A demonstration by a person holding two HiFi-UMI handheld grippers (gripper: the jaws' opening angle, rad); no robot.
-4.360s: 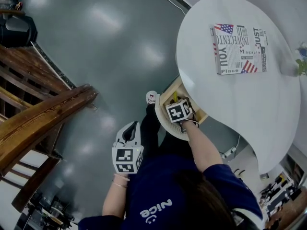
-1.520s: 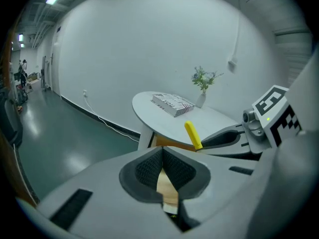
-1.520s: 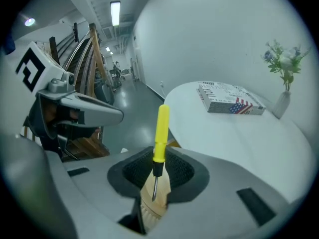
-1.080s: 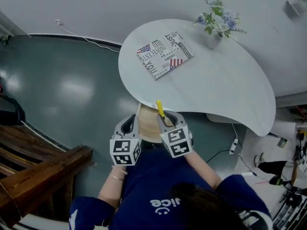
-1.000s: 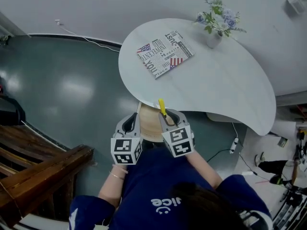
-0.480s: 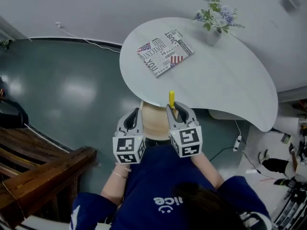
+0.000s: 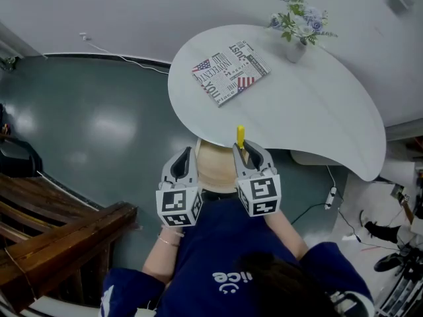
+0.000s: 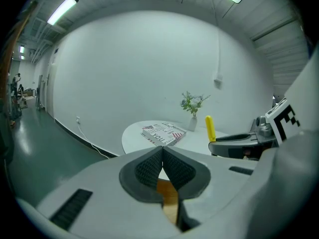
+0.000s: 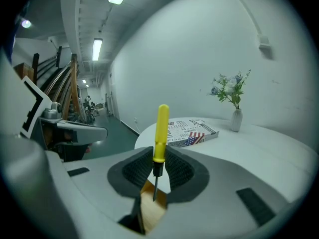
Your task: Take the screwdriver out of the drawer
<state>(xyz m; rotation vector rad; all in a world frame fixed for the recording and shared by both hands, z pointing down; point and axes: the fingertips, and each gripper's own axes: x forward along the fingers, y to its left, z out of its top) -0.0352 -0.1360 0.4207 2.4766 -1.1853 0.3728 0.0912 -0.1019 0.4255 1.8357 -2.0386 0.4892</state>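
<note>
We see R tongs (image 9: pixel 158 156) pinching the screwdriver (image 9: pixel 161 128) at the handle base, yellow handle up, tip down, above the wooden drawer (image 7: pixel 215 170) at the counter (image 7: pixel 310 111) edge. L tongs (image 8: pixel 162 153) pressed together, empty, just beside R. Book (image 7: pixel 230 71) & flower vase (image 7: pixel 295 45) on counter.

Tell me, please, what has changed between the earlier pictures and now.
The right hand-held gripper, earlier down in the open wooden drawer, has come out and up, shut on the yellow-handled screwdriver, now held handle up by the edge of the white rounded table. The left hand-held gripper, shut and empty, has risen beside it. The drawer stays open; the printed book and the vase of flowers lie as before.
</note>
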